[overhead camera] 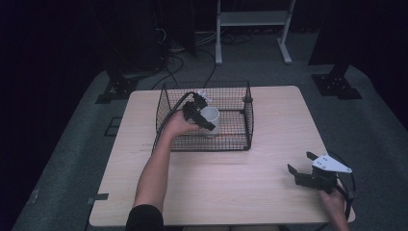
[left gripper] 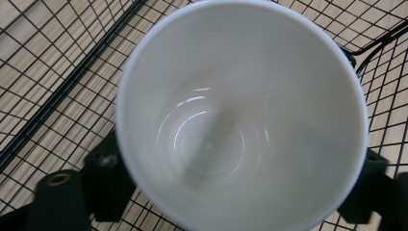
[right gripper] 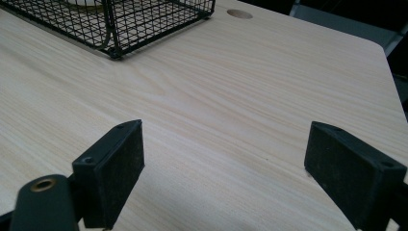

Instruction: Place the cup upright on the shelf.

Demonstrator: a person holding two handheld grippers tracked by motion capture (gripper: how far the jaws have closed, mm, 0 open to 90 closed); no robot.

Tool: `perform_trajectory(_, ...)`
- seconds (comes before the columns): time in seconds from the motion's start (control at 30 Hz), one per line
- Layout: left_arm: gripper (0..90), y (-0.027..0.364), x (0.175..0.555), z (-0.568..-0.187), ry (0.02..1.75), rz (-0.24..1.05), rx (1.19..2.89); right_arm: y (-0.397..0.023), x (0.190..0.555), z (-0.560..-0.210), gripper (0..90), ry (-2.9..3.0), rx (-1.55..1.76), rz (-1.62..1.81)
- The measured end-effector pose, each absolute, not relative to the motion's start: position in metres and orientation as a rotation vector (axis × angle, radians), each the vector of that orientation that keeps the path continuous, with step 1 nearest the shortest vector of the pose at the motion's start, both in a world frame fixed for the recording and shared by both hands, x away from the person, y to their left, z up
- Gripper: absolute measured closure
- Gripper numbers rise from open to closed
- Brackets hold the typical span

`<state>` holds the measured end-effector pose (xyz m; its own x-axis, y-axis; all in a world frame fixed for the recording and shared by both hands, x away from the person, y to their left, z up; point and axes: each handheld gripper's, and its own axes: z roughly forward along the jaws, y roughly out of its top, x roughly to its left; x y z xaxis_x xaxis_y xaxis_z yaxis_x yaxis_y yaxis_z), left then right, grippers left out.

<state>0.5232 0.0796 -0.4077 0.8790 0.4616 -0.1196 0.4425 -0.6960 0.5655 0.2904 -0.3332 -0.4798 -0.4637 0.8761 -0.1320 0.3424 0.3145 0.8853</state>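
A white mug [overhead camera: 212, 115] hangs inside a black wire basket [overhead camera: 231, 142] at the back middle of the wooden table [overhead camera: 231, 187]. My left gripper [overhead camera: 204, 120] is shut on the mug, one jaw on each side of it. In the left gripper view I look into the empty mug [left gripper: 240, 110], with a black finger [left gripper: 103, 180] against its outer wall and basket mesh [left gripper: 57, 96] beneath. My right gripper [overhead camera: 300, 162] stands open near the table's front right corner. In the right gripper view its jaws stand wide apart [right gripper: 223, 130] over bare wood, with the basket's corner [right gripper: 144, 19] far ahead.
A round hole [right gripper: 239, 13] is cut in the tabletop beyond the basket. Behind the table stand a white metal frame [overhead camera: 252, 29], floor cables [overhead camera: 173, 60] and black stand bases [overhead camera: 337, 84]. A strip of tape [overhead camera: 98, 196] marks the table's front left edge.
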Motion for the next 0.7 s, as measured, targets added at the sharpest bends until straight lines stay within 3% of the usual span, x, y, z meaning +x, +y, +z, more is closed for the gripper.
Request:
perform_trajectory(0.23, 9.5, 0.082, 0.517, -0.399, 0.637, 0.063, 2.419, -0.333, 0.29, -0.48, 13.1, 1.962, 1.074, 1.102)
perform_trajectory(0.7, 8.4, 0.088, 0.504, -0.379, 0.604, 0.124, 2.397, -0.333, 0.29, -0.48, 13.1, 1.964, 1.068, 1.098)
